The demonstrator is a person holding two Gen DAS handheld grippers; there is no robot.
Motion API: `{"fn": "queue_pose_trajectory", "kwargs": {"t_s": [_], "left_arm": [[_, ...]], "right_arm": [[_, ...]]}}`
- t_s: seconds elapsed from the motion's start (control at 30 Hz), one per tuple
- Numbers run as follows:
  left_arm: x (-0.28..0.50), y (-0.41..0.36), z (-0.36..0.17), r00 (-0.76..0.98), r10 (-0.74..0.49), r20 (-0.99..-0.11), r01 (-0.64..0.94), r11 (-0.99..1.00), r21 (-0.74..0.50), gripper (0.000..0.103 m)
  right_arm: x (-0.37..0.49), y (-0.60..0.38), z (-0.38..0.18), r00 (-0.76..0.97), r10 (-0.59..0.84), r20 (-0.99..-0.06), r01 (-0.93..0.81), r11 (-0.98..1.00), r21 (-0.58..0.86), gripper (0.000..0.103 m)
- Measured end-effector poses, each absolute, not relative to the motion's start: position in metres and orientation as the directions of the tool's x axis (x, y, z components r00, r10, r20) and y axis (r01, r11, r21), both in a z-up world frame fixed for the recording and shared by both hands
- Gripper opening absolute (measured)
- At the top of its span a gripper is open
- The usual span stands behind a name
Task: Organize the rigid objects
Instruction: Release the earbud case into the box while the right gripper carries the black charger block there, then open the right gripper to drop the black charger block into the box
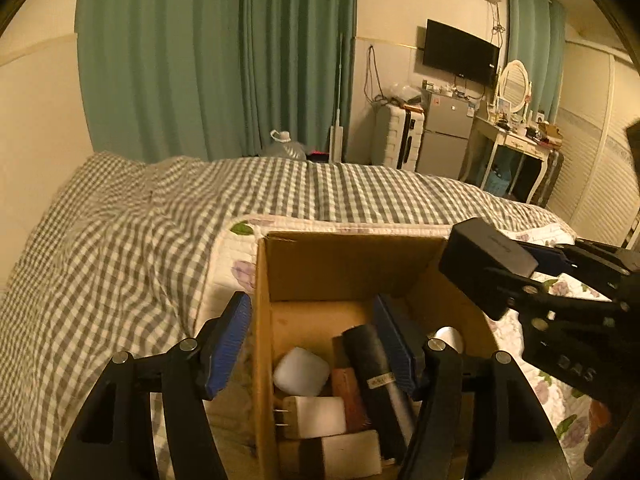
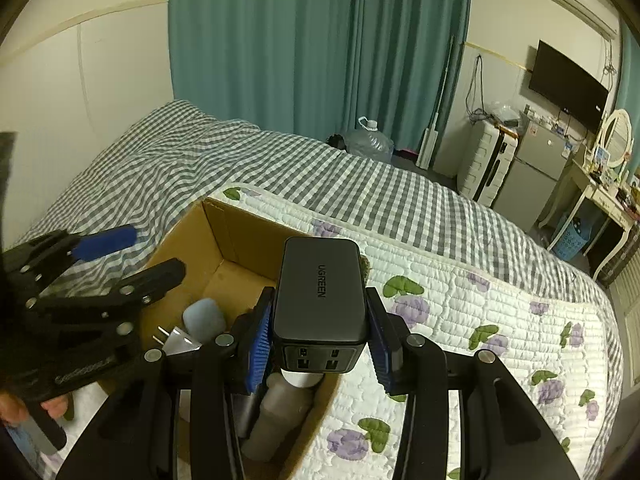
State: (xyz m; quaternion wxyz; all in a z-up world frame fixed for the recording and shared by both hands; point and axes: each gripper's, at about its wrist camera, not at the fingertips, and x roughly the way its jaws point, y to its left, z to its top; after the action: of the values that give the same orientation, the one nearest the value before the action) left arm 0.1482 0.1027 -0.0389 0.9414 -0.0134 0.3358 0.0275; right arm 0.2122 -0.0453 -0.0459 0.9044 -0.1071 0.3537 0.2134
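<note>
A cardboard box sits open on a flowered quilt that lies over a bed with a grey checked cover. Both handheld grippers are at the box. The right gripper holds a dark charger block squeezed between its two blue pads, one pressed on each long side, with the block's row of ports facing the camera and its lettered face upward. The block hangs above the box's near right corner, over the opening. In the left wrist view the same block shows at the box's right rim, clear of the things inside. The left gripper is partly open and holds nothing; its left finger lies outside the box's left wall and its right finger reaches down inside the box, so the jaws straddle that wall. Inside the box lie a white rounded case, a white plug with metal prongs, a reddish-brown block, a long black bar with a small label, and a white item at the bottom edge that is too cropped to identify. A person's fingers grip the left gripper's handle at the lower left of the right wrist view. Behind the bed hang green curtains.
</note>
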Motion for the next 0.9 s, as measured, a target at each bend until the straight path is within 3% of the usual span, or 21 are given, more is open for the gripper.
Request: {"fn": "queue_pose_trajectory", "kwargs": {"t_s": [0.47,0.57,0.6,0.67,0.9], "left_arm": [[0.147,0.110,-0.061,0.776,-0.006,-0.630,-0.023,0.999,-0.038,0.067],[0.146,0.112,-0.062,0.774,-0.004,-0.633,-0.029,0.999,-0.043,0.067],[0.144,0.112,-0.062,0.776,-0.005,-0.631,-0.031,0.998,-0.046,0.067],[0.139,0.112,-0.058,0.782,-0.010,-0.623,-0.035,0.998,-0.059,0.067],[0.108,0.100,-0.026,0.805,-0.015,-0.593,-0.033,0.997,-0.069,0.067]], "right_arm": [[0.269,-0.001,-0.118,0.554,0.236,-0.799,-0.452,0.891,-0.050,0.043],[0.264,0.001,-0.117,0.581,0.231,-0.780,-0.459,0.885,-0.081,0.043],[0.262,0.000,-0.113,0.600,0.230,-0.767,-0.454,0.886,-0.089,0.044],[0.260,-0.002,-0.106,0.611,0.229,-0.758,-0.442,0.893,-0.087,0.059],[0.214,-0.036,-0.060,0.687,0.204,-0.698,-0.394,0.911,-0.122,0.065]]}}
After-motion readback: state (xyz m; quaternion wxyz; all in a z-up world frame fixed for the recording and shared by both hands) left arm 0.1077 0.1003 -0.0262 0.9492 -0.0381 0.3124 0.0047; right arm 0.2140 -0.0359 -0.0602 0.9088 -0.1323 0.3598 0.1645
